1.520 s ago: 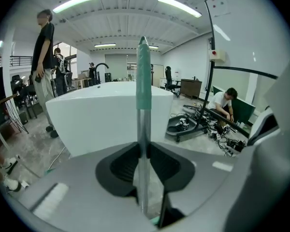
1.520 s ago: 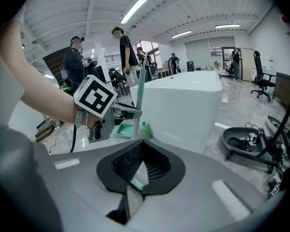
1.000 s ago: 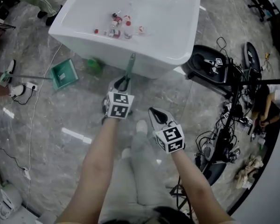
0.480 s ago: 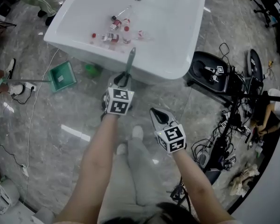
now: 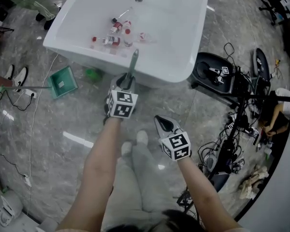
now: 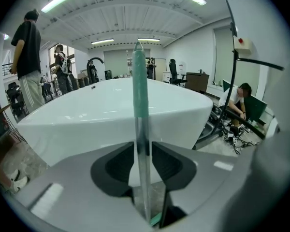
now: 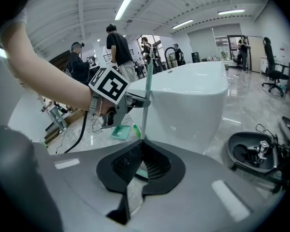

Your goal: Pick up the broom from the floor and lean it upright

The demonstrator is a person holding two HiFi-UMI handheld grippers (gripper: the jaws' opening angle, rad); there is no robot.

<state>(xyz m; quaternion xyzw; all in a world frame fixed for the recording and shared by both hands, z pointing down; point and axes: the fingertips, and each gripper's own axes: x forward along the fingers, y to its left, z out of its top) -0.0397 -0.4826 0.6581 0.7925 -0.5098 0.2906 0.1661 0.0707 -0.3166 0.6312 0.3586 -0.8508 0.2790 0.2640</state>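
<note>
The broom stands upright, its silver handle with a green top (image 5: 132, 66) resting against the white tub's rim (image 5: 183, 66). My left gripper (image 5: 126, 82) is around the handle low down, right by the tub. In the left gripper view the handle (image 6: 140, 105) runs up between the jaws, which are opening, with thin gaps at both pads (image 6: 160, 161). A bit of the green broom head (image 6: 157, 220) shows below. My right gripper (image 5: 163, 123) hangs shut and empty, nearer me and to the right. The right gripper view shows the handle (image 7: 146, 105) beyond its tips (image 7: 142, 143).
The tub holds several small bottles (image 5: 117, 30). A green dustpan (image 5: 62, 82) and a green bottle (image 5: 93, 73) lie on the marble floor left of the broom. Black equipment (image 5: 217, 71) and tangled cables (image 5: 232, 139) crowd the right side. People stand beyond the tub (image 7: 118, 52).
The left gripper and the broom handle moved a little towards the tub, and the handle's top now lies at the rim. The right gripper shifted slightly the same way.
</note>
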